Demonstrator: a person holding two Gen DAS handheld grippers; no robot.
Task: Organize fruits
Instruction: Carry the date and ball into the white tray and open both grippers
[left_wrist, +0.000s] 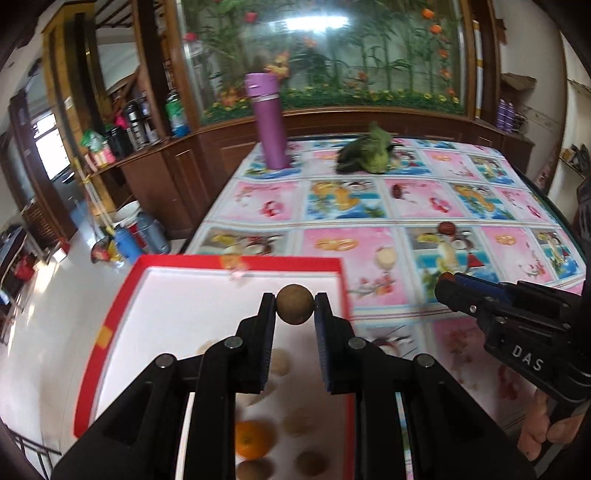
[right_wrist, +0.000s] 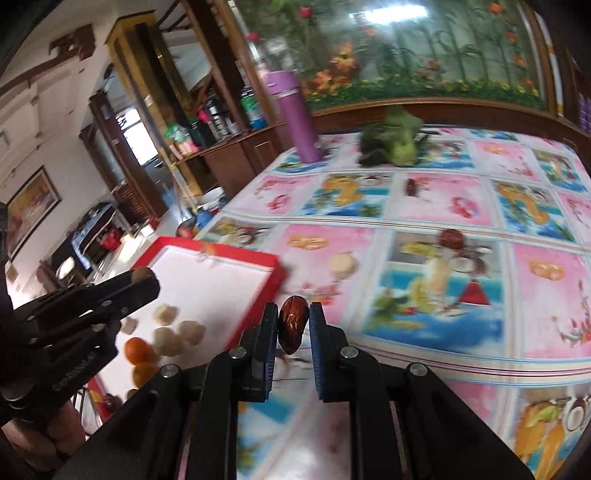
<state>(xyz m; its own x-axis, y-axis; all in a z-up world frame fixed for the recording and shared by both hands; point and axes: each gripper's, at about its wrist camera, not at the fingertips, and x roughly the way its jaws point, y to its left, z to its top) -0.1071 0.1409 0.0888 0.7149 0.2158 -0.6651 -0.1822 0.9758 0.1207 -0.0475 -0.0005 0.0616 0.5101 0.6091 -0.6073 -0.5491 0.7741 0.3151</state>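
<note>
My left gripper (left_wrist: 295, 300) is shut on a round brown fruit (left_wrist: 294, 308), held above the white tray with a red rim (left_wrist: 110, 306). Inside the tray lie an orange (left_wrist: 255, 439), brown fruits (left_wrist: 312, 463) and pale fruits (left_wrist: 279, 363). My right gripper (right_wrist: 293, 314) is shut on a dark red date (right_wrist: 291, 326) just right of the tray's rim (right_wrist: 258, 258), over the patterned tablecloth (right_wrist: 443, 332). Loose on the cloth are a red date (right_wrist: 452, 238), a pale fruit (right_wrist: 343, 264) and a darker date (right_wrist: 412, 186).
A purple flask (left_wrist: 269, 122) and a bunch of green leaves (left_wrist: 369, 153) stand at the table's far end. The tray sits at the table's near left corner, with the floor and several containers (left_wrist: 144, 236) beyond the left edge. A wooden cabinet runs behind.
</note>
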